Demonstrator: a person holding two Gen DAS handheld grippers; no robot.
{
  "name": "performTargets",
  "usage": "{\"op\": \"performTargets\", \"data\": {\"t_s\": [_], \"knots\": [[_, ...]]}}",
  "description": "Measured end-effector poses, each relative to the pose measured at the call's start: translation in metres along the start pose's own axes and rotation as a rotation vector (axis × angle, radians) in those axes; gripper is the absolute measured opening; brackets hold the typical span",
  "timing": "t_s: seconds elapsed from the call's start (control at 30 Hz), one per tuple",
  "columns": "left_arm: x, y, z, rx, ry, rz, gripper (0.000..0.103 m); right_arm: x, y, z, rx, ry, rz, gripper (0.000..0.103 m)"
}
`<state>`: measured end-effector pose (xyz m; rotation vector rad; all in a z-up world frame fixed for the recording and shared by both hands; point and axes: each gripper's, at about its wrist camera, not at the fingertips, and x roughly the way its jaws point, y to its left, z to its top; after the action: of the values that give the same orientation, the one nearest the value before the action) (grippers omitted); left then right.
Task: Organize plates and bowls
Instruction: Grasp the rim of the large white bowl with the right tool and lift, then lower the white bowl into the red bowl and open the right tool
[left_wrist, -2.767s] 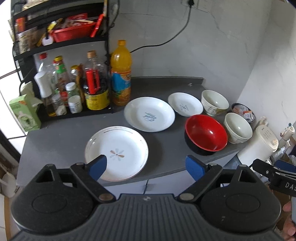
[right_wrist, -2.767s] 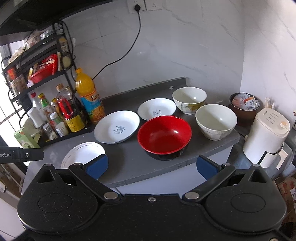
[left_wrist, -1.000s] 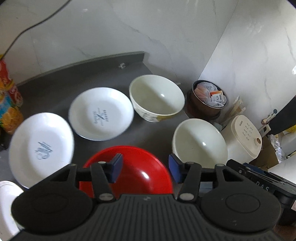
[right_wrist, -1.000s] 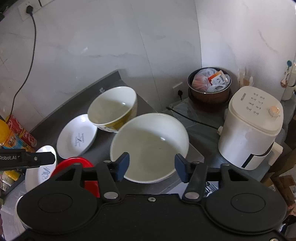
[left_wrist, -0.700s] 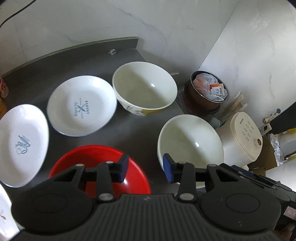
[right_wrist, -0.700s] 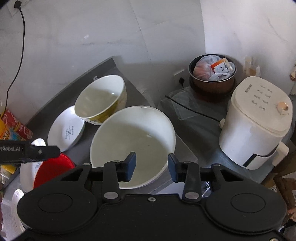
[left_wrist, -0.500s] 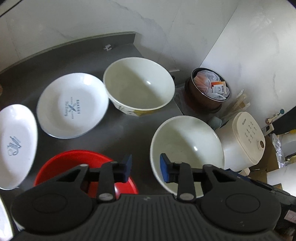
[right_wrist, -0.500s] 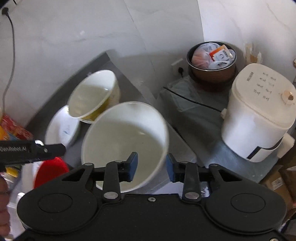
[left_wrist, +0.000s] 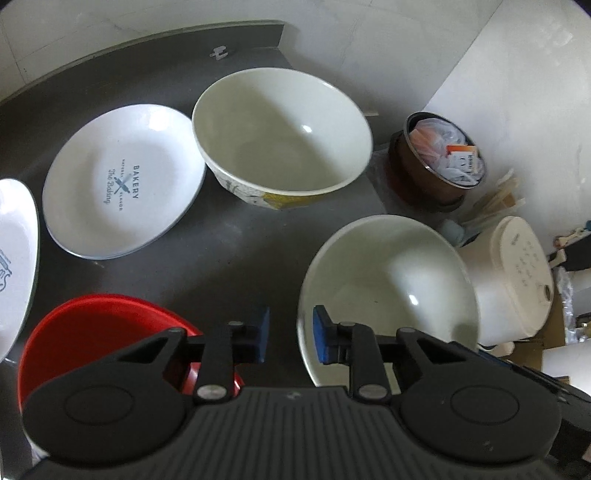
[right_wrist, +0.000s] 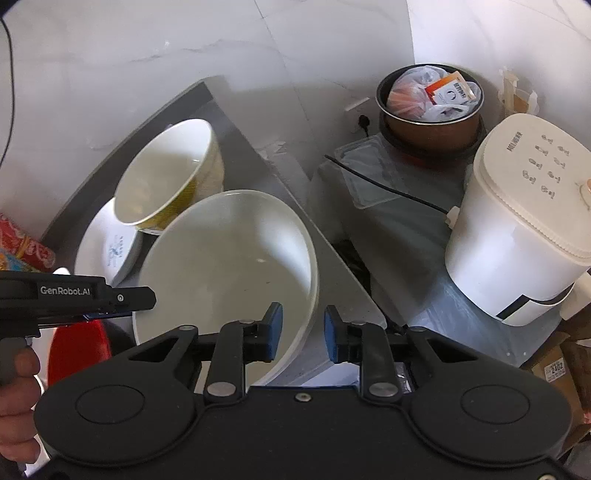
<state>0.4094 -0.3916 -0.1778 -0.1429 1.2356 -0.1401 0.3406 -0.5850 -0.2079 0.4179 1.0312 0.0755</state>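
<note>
Two hand-held grippers over a dark grey worktop (left_wrist: 229, 243) set against a white wall. The left gripper (left_wrist: 290, 334) has its blue-padded jaws apart with a narrow gap; the near left rim of the plain white bowl (left_wrist: 391, 284) lies in that gap, and no pad is seen pressing on it. The right gripper (right_wrist: 302, 334) likewise has its jaws apart, one pad inside and one outside the near right rim of the same bowl (right_wrist: 225, 266), without visible contact. This bowl stands at the right front corner of the worktop, close to the right edge.

Behind it, near the back right corner, stands the patterned bowl (left_wrist: 282, 138), cream inside with a yellow and grey print on its outer wall (right_wrist: 166, 173). Just left of it lies the bakery plate (left_wrist: 123, 181), white with blue lettering; its rim appears to touch or nearly touch the patterned bowl. At the far left edge of the left wrist view a second white plate (left_wrist: 16, 258) is partly cut off. The red bowl (left_wrist: 99, 328) sits at the front of the worktop, left of the plain white bowl and partly hidden by the left gripper.

Beyond the right edge of the worktop, lower down, stand a white cooker (right_wrist: 524, 229) and a brown pot (right_wrist: 430, 110) filled with packets. A hand (right_wrist: 16, 398) holding the left gripper's handle shows in the right wrist view.
</note>
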Motion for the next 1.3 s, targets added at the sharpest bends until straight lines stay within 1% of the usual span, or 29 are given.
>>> {"op": "performTargets", "data": {"t_s": [0.13, 0.17, 0.2, 0.27, 0.37, 0.47, 0.63, 0.8, 1.0, 1.3], "knots": [[0.011, -0.002, 0.004, -0.007, 0.007, -0.015, 0.013, 0.006, 0.001, -0.001, -0.004, -0.002, -0.008, 0.018], [0.014, -0.003, 0.004, -0.003, 0.012, -0.023, 0.009, 0.007, 0.002, -0.001, -0.014, -0.009, -0.023, 0.013], [0.016, -0.005, 0.005, 0.000, 0.019, -0.033, 0.003, 0.007, 0.001, -0.002, -0.017, -0.017, -0.027, 0.013], [0.016, -0.007, 0.005, 0.009, 0.013, -0.033, 0.003, 0.005, -0.001, -0.003, 0.000, -0.022, -0.021, 0.012], [0.007, -0.008, 0.005, 0.016, -0.001, -0.058, 0.003, -0.005, 0.002, -0.004, 0.012, -0.052, -0.035, 0.012], [-0.010, -0.007, 0.004, 0.042, -0.025, -0.088, 0.003, -0.021, 0.010, -0.005, 0.025, -0.091, -0.044, 0.012], [-0.039, 0.004, 0.006, 0.048, -0.070, -0.121, 0.003, -0.044, 0.032, -0.010, 0.021, -0.154, -0.049, 0.012], [-0.067, 0.030, 0.008, 0.048, -0.110, -0.137, 0.003, -0.060, 0.062, -0.013, 0.001, -0.199, -0.047, 0.012], [-0.095, 0.062, 0.006, 0.050, -0.146, -0.145, 0.003, -0.071, 0.095, -0.018, -0.025, -0.229, -0.037, 0.012], [-0.122, 0.102, -0.002, 0.034, -0.163, -0.159, 0.003, -0.082, 0.138, -0.033, -0.055, -0.250, -0.042, 0.012]]}}
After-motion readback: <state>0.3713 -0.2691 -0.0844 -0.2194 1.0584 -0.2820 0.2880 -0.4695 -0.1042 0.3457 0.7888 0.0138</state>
